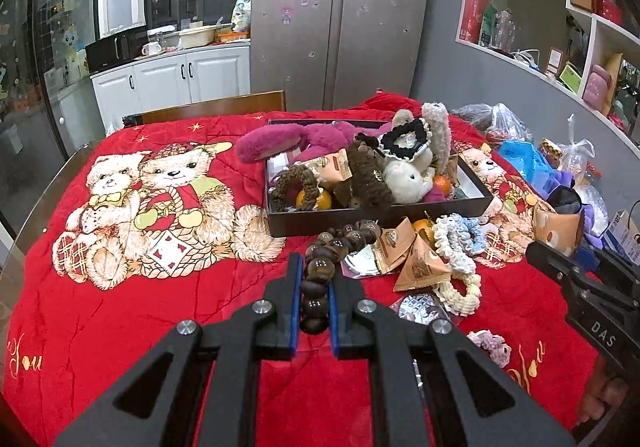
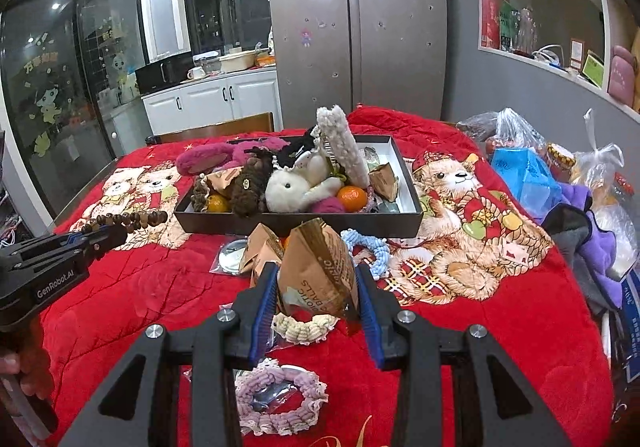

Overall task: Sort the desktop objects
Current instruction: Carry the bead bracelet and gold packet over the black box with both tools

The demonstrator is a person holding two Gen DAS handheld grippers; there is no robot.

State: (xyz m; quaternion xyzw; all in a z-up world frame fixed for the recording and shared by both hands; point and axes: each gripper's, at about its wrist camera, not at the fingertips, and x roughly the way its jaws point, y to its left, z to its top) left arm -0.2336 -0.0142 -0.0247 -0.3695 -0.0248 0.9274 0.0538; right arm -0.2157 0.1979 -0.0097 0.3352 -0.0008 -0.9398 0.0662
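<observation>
Beads (image 1: 320, 279) are pinched between the blue pads of the left gripper (image 1: 314, 287), the dark string held above the red blanket (image 1: 160, 307) and running forward toward the box. A tan snack packet (image 2: 318, 271) is clamped upright in the right gripper (image 2: 318, 287), lifted off the blanket. Below it a cream scrunchie (image 2: 304, 327) and a purple scrunchie (image 2: 280, 403) are seen lying flat. Just beyond, a blue scrunchie (image 2: 368, 247), a round mirror (image 2: 232, 255) and more tan packets (image 1: 416, 263) are piled against the black box (image 2: 300, 225). The box is packed with a white plush rabbit (image 2: 288, 183), a brown plush (image 2: 252, 183), a pink plush (image 1: 280, 143) and oranges (image 2: 352, 197). Plastic bags (image 2: 524, 167) are heaped at the right edge.
</observation>
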